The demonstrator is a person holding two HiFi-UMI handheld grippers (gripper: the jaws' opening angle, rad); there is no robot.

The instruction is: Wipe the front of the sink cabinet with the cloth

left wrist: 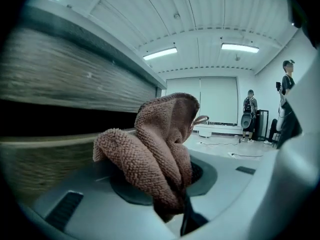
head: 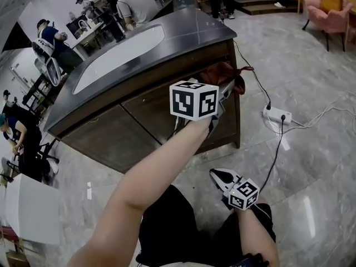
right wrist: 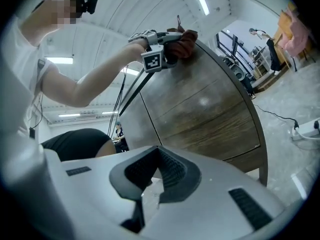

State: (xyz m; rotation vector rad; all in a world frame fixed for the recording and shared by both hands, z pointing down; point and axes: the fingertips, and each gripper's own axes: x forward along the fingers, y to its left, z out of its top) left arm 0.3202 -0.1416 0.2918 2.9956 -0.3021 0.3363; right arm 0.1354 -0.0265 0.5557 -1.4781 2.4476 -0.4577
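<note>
Presently listing: left hand-held gripper (head: 222,92) is clamping its jaws on the bunched reddish-brown cloth (left wrist: 159,145), holding it at the top of the wooden sink cabinet front (head: 146,114), near that front's right-hand corner in the head view and just under the edge of the dark worktop (head: 192,31). Right hand-held gripper (right wrist: 157,152) is hanging low beside the person's knee, well apart from the cabinet, its jaws drawn together on nothing. A white power strip (head: 276,114) is lying on the marble floor (head: 311,166) near the cabinet's corner
</note>
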